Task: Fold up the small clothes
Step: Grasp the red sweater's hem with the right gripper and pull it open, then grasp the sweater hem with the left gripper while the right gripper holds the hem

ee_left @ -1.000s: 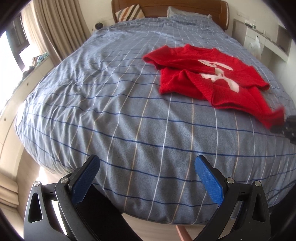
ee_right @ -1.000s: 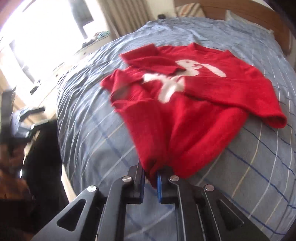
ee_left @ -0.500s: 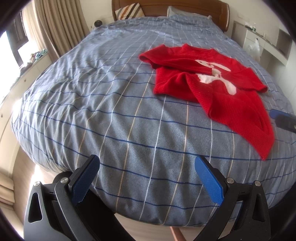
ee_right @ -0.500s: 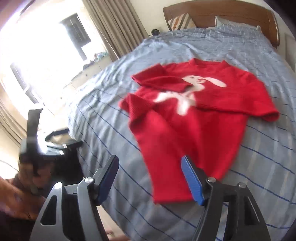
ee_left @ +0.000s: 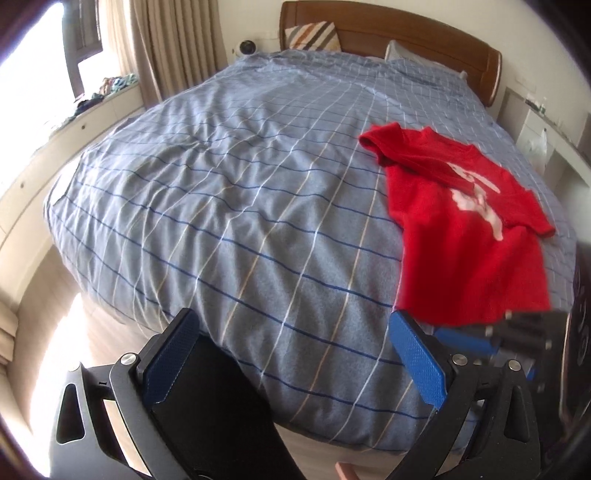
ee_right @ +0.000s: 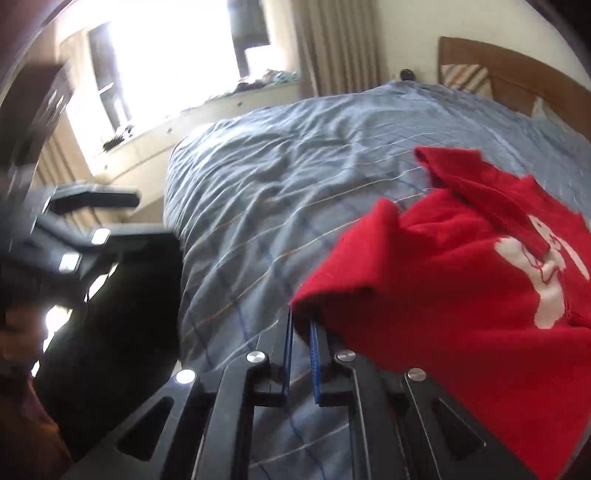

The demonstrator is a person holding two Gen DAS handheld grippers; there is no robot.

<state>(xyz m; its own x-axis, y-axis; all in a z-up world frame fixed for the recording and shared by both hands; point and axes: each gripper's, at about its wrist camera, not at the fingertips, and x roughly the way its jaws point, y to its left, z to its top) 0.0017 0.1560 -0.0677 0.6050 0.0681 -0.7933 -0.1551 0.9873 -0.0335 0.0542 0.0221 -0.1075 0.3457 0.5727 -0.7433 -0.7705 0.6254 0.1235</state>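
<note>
A wide bed [ee_left: 229,206] fills the room, covered in a rumpled blue-grey checked duvet [ee_right: 295,177]. Its wooden headboard [ee_left: 406,40] stands at the far end with a striped pillow [ee_left: 314,35] propped against it. Beige curtains [ee_left: 173,44] and a bright window [ee_right: 166,55] lie to the left. The red sweater [ee_left: 461,236] with a white figure lies on the right side of the bed, near its foot. The left gripper [ee_left: 291,358] hangs spread and empty above the near edge. The right gripper [ee_right: 300,332] has just closed, pinching the sweater's near left corner.
</note>
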